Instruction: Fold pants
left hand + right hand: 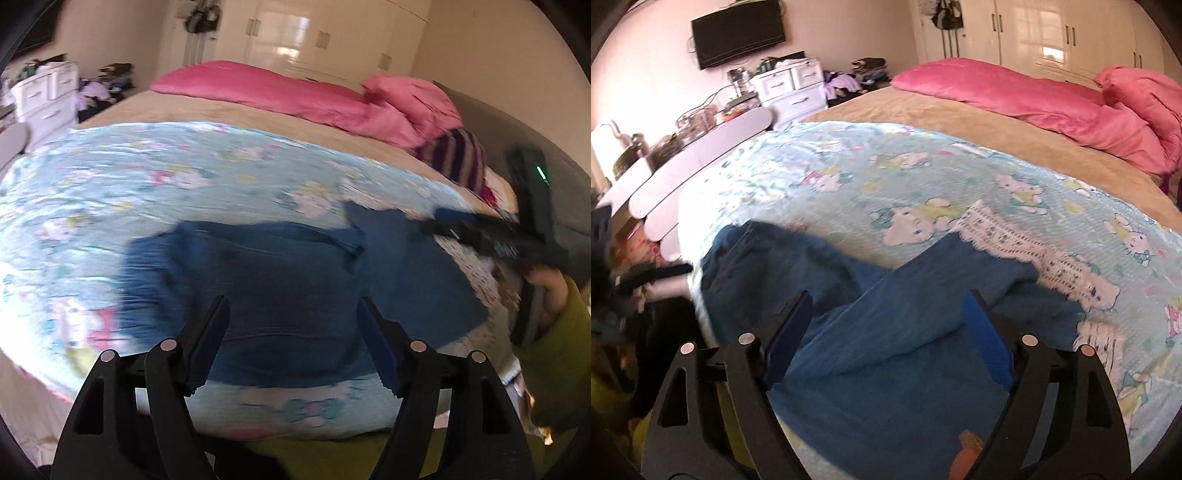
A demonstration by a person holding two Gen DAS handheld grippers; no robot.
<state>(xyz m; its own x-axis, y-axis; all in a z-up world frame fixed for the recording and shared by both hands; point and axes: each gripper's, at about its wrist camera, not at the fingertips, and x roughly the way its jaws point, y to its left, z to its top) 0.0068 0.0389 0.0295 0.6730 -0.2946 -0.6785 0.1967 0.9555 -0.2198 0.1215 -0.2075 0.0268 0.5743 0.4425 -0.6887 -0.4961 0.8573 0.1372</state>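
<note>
Blue denim pants (277, 277) lie bunched on a light blue cartoon-print sheet (184, 184) on the bed. In the left wrist view my left gripper (291, 306) hovers just above them, open, with no cloth between its blue pads. My right gripper (439, 223) comes in from the right, blurred, over a pant leg, held by a hand (550, 291) in a green sleeve. In the right wrist view the pants (905, 314) spread left and right with one leg crossing over. My right gripper (886, 299) stands open above them. The left gripper (679, 271) is a dark blur at the bed's left edge.
A pink duvet (1034, 99) lies along the far side on a tan cover (997, 140). A white patterned cloth (1034, 251) lies beside the pants. A striped cloth (458, 158) is at the right. White drawers (790, 88), a wall TV (738, 33) and wardrobes (1052, 33) stand beyond.
</note>
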